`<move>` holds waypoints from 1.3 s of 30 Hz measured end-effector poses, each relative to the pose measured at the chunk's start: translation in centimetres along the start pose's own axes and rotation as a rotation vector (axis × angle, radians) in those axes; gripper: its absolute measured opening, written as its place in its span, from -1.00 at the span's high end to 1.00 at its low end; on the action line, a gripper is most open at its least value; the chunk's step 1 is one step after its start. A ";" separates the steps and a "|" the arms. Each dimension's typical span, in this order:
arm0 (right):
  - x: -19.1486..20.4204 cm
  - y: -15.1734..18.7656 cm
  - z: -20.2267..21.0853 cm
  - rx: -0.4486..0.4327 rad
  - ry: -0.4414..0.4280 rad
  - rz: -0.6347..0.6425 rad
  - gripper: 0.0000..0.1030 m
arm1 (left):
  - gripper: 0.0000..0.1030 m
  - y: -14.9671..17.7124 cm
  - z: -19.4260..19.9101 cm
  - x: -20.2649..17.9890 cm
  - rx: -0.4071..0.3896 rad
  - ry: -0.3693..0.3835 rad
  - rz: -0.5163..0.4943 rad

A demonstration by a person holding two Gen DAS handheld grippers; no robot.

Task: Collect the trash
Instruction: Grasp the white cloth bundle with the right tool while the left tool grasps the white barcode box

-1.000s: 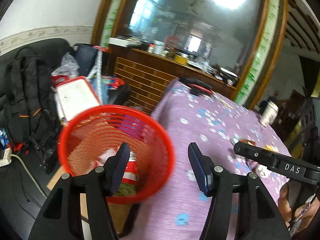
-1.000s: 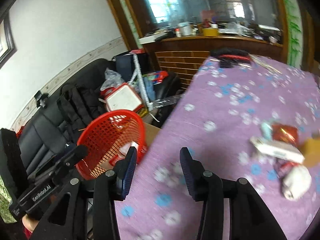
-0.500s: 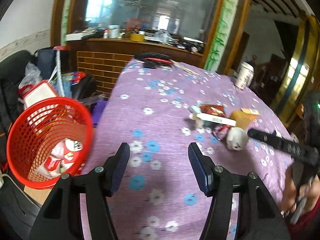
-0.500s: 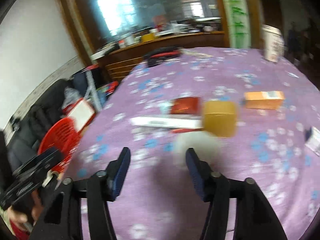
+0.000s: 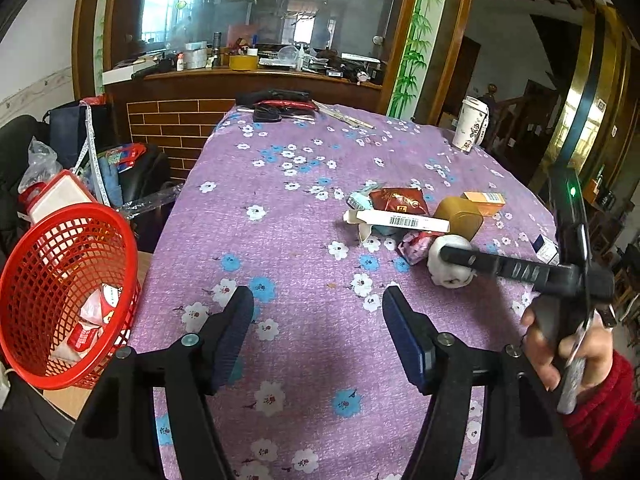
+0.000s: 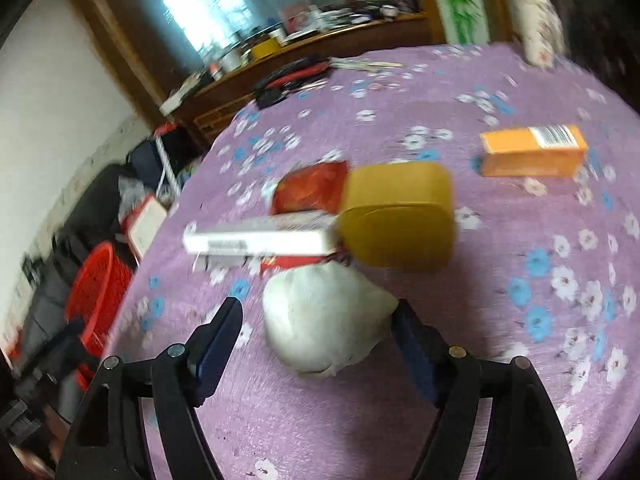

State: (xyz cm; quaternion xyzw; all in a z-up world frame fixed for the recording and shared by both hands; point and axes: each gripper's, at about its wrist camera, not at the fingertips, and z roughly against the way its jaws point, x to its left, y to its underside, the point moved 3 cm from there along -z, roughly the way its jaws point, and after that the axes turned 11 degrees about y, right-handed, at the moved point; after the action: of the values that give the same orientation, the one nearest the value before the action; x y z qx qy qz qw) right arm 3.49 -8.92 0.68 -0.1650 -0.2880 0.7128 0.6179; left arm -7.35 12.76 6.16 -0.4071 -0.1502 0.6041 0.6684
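A crumpled white paper wad (image 6: 326,320) lies on the purple flowered tablecloth (image 6: 520,360), between the open jaws of my right gripper (image 6: 316,340), which straddle it without closing. In the left wrist view the wad (image 5: 450,262) sits behind that gripper's finger (image 5: 500,266). Behind the wad lie a long white box (image 6: 260,240), a red wrapper (image 6: 310,192), a yellow-brown box (image 6: 396,216) and an orange box (image 6: 532,152). My left gripper (image 5: 318,340) is open and empty over the near cloth. A red mesh basket (image 5: 60,292) with wrappers inside stands off the table's left edge.
A white paper cup (image 5: 472,128) stands at the far right of the table. Black and red items (image 5: 280,104) lie at the table's far end. A black sofa with bags and clutter (image 5: 80,168) is left of the basket. A wooden counter (image 5: 248,80) runs behind.
Both grippers swung from the basket toward the trash pile. My right gripper moved forward and now has the white wad between its open jaws.
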 end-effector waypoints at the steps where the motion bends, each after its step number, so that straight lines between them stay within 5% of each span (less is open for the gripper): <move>1: 0.7 0.2 0.1 -0.021 0.057 0.048 -0.56 | -0.28 -0.1 -0.2 0.0 0.009 0.003 0.000; 4: 1.2 0.7 0.4 -0.037 0.099 0.105 0.00 | -0.29 -0.5 -0.7 -0.2 0.029 0.014 -0.006; 6: 0.6 1.0 0.9 -0.034 0.076 0.080 0.17 | -0.34 -0.9 -1.1 -0.6 0.040 0.016 -0.022; 19: -3.4 2.6 7.1 -0.125 -0.012 -0.050 0.21 | -0.37 -2.2 -7.3 -6.4 0.147 -0.115 -0.479; 27: -5.5 3.4 7.6 -0.115 -0.048 -0.116 0.21 | -0.37 -1.3 -12.4 -10.5 0.156 -0.329 -0.843; 32: -6.2 3.8 7.8 -0.112 -0.058 -0.136 0.21 | -0.34 -1.7 -15.3 -10.4 0.177 -0.389 -0.876; 33: -6.2 3.9 7.9 -0.112 -0.061 -0.138 0.21 | -0.14 -2.0 -15.7 -10.1 0.176 -0.394 -0.865; 34: -6.2 3.9 7.9 -0.113 -0.061 -0.138 0.21 | 0.30 -2.3 -16.2 -9.8 0.188 -0.389 -0.846; 39: -6.0 4.1 8.1 -0.112 -0.068 -0.144 0.21 | 0.68 -3.5 -16.6 -8.2 0.195 -0.357 -0.707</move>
State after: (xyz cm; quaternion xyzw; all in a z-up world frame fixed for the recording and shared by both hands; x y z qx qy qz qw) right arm -3.39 -16.73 3.73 -0.1537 -0.3593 0.6547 0.6470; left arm 4.69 -0.68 0.77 -0.1536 -0.3366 0.4095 0.8339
